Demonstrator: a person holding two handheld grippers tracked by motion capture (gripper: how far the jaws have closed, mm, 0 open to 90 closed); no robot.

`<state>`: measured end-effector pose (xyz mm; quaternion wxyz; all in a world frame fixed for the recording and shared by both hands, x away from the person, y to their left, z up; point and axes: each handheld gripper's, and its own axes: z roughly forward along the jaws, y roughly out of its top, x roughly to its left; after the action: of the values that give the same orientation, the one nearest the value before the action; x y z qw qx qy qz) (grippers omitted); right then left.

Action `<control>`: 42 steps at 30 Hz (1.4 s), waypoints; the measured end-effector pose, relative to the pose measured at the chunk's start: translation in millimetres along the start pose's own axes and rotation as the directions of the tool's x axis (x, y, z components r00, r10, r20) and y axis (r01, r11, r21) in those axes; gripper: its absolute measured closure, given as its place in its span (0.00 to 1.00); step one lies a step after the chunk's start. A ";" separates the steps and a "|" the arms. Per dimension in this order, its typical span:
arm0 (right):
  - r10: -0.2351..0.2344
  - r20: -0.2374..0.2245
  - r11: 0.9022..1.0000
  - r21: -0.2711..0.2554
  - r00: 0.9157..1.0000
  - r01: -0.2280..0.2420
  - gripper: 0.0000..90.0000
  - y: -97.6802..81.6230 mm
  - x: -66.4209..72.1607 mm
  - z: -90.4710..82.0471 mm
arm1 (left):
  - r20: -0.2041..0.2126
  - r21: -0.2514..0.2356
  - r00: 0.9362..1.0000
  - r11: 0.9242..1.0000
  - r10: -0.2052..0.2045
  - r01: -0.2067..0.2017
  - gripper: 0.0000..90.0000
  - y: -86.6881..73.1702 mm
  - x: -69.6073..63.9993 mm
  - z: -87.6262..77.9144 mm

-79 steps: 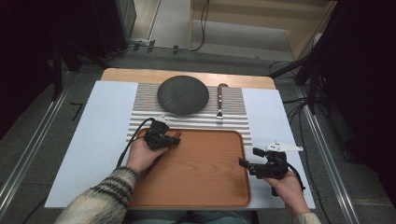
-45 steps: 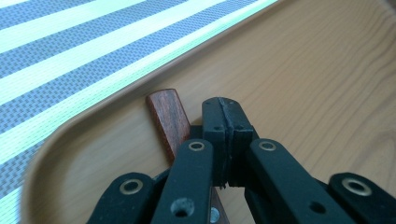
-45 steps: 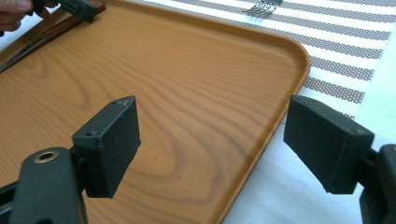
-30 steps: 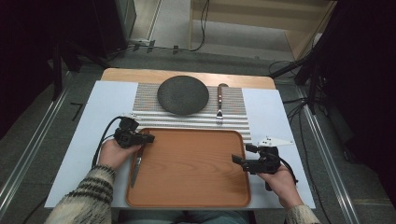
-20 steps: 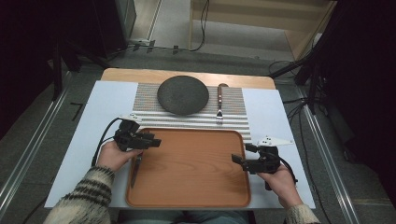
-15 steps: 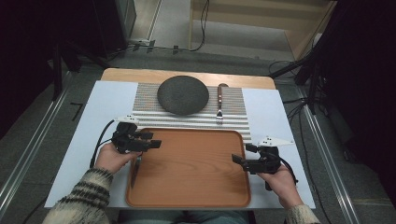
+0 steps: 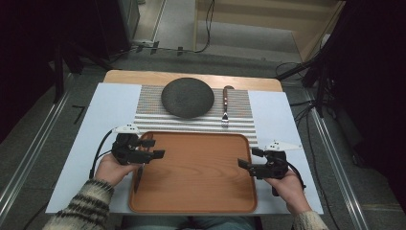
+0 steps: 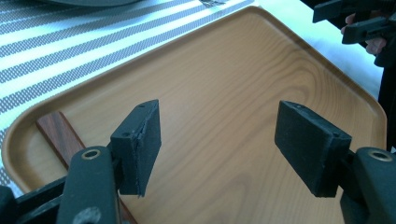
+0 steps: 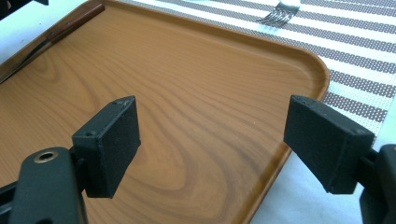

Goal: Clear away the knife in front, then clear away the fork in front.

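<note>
A knife with a wooden handle (image 7: 136, 179) lies flat in the brown wooden tray (image 7: 201, 191), along its left edge. My left gripper (image 7: 153, 148) hovers just above that left edge, apart from the knife. Its jaws have just been opening and stand open, with nothing between them. In the left gripper view the gripper (image 8: 219, 107) looks across the bare tray (image 8: 233, 79), with the knife handle (image 8: 58, 135) beside the left jaw. My right gripper (image 7: 249, 158) is open over the tray's right edge; its own view shows the gripper (image 9: 212, 100) empty and the knife (image 9: 51, 36) far across the tray (image 9: 187, 84).
Beyond the tray a striped placemat (image 7: 148, 103) carries a dark round plate (image 7: 187, 97) and, to the plate's right, a fork (image 7: 225, 108) whose tines (image 9: 279, 16) point at the tray. A pale sheet (image 7: 110, 110) covers the table.
My left gripper has let go of the knife, spread its jaws and moved a little up and to the right over the tray's left edge. The right hand has kept still.
</note>
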<state>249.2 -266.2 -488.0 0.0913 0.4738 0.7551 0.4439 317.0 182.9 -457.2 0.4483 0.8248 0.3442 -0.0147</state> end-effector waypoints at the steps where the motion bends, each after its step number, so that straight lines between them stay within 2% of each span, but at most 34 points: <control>1: -0.001 0.000 1.000 -0.001 1.000 0.001 0.18 0.1 0.1 0.0 | 0.000 0.002 1.000 1.000 -0.003 0.003 0.35 -1.1 -0.4 -1.1; 12: -0.010 -0.014 1.000 0.003 1.000 0.010 0.18 0.9 1.3 2.6 | -0.037 0.006 0.999 1.000 0.003 -0.003 0.35 -16.8 -7.1 -19.6; 20: -0.011 -0.018 1.000 0.007 1.000 0.011 0.18 0.1 2.3 1.9 | -0.051 -0.009 0.999 1.000 -0.009 0.009 0.35 -20.4 -2.0 -27.8; 22: -0.012 -0.019 1.000 0.007 1.000 0.012 0.18 0.1 2.5 2.1 | -0.053 -0.013 0.998 1.000 -0.023 0.022 0.35 -20.4 -0.4 -28.5; 25: 0.002 -0.041 1.000 0.000 0.999 -0.002 0.19 1.1 3.0 2.8 | -0.059 -0.017 0.998 1.000 -0.026 0.025 0.35 -20.2 0.9 -29.5; 31: -0.005 -0.077 0.998 -0.056 0.997 0.001 0.18 6.5 6.0 3.6 | -0.024 -0.042 0.998 0.997 -0.064 0.063 0.31 -21.4 5.2 -32.7; 35: 0.031 -0.100 0.998 -0.054 0.994 -0.036 0.17 11.0 4.8 6.2 | -0.017 -0.054 0.997 0.996 -0.073 0.072 0.31 -21.9 6.5 -31.9; 38: 0.010 -0.099 0.999 -0.045 0.995 -0.014 0.18 15.8 4.6 9.8 | -0.010 -0.046 0.997 0.996 -0.072 0.071 0.31 -21.7 7.3 -29.1; 42: -0.013 -0.100 0.999 -0.037 0.995 0.010 0.18 21.1 2.3 13.5 | -0.035 -0.033 0.998 0.998 -0.061 0.060 0.31 -21.7 7.2 -27.0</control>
<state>268.9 -253.2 -479.3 0.0645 0.4448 0.7533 0.4801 302.3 214.9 -459.4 0.4543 0.8070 0.3772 -0.0080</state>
